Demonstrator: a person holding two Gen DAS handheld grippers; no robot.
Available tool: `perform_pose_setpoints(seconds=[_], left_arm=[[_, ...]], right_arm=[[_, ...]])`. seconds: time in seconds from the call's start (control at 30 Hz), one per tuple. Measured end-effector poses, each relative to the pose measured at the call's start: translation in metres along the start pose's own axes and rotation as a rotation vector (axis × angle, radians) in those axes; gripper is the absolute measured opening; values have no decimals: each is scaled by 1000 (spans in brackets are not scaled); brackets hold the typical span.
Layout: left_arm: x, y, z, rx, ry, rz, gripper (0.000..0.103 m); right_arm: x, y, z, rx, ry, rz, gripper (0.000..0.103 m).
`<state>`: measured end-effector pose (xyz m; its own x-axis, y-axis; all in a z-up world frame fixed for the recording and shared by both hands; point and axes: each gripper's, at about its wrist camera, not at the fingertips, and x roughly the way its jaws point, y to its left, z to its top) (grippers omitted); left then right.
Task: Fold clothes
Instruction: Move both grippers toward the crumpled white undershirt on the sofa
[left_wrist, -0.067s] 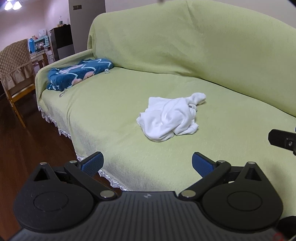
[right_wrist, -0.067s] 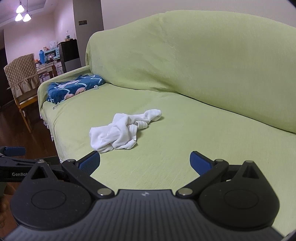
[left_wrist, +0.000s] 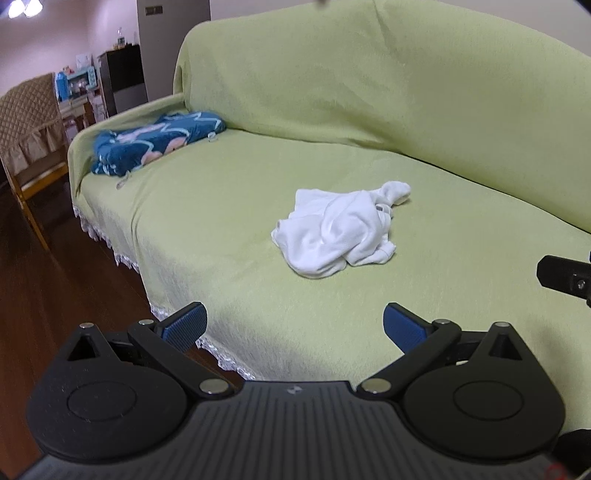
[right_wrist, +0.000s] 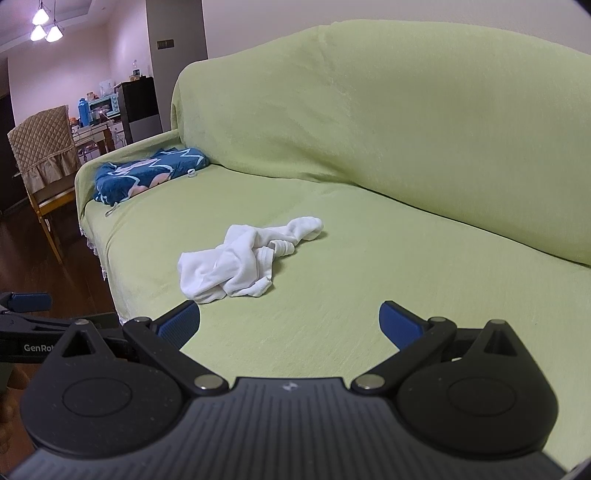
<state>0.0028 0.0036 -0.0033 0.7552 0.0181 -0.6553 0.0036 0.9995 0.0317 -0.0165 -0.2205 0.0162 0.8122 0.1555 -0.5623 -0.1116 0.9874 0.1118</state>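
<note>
— Clothes (left_wrist: 338, 236) — where are they?
— Bunched up on the sofa (left_wrist: 207, 236), out past both grippers.
— Are the left gripper (left_wrist: 293, 326) and right gripper (right_wrist: 290, 323) holding anything?
— No, both spread wide, holding nothing.

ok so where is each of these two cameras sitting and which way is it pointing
Left wrist view: sits on the left hand-held gripper, looking forward over the green sofa at the crumpled white garment; its own open fingers show, and part of the other gripper at the right edge.
Right wrist view: sits on the right hand-held gripper, facing the same sofa; its own open fingers show, with the left gripper at the left edge.
Shared: white garment, sofa, blue patterned cloth, brown chair.
</note>
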Motion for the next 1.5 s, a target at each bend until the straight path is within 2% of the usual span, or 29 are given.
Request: perform_pose_setpoints(seconds=[0.37, 0.63, 1.5], left_arm=[[16, 7, -3, 14, 15, -4, 102], [22, 9, -5, 17, 15, -4, 102], [57, 11, -9, 41, 29, 9, 102]], right_arm=[[17, -1, 15, -21, 36, -10, 102], [16, 0, 0, -28, 32, -9, 102], [57, 4, -4, -44, 99, 2, 102]])
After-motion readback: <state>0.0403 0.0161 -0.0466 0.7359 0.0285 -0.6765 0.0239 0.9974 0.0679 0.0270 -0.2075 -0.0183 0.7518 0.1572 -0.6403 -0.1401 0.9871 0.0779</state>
